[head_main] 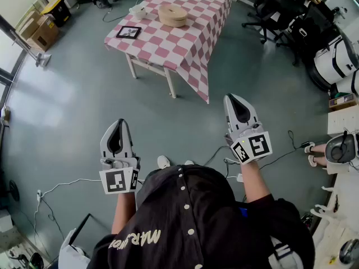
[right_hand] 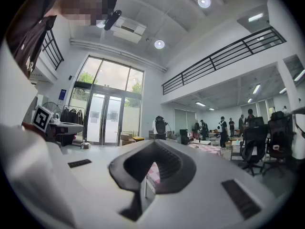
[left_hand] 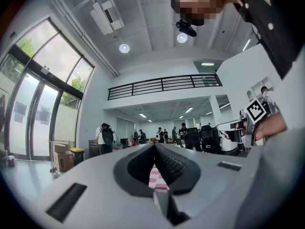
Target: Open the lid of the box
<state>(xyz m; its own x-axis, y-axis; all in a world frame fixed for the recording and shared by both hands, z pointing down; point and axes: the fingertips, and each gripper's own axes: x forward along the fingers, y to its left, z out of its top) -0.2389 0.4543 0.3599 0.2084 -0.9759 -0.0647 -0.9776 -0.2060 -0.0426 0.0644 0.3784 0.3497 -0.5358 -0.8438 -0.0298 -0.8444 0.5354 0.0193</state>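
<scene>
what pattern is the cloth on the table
Pink and white checks. The tablecloth shows best in the head view.

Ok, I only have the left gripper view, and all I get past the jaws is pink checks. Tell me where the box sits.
Observer: The round tan box stands about mid-table on the checkered table, with its lid on.
Operator: List what else is on that table.
Observer: A black picture frame lies at the near left corner. A small white object stands left of the box, apart from it.
Operator: Report the right gripper.
Observer: The right gripper is shut and empty. It is over the floor, short of the table.
</scene>
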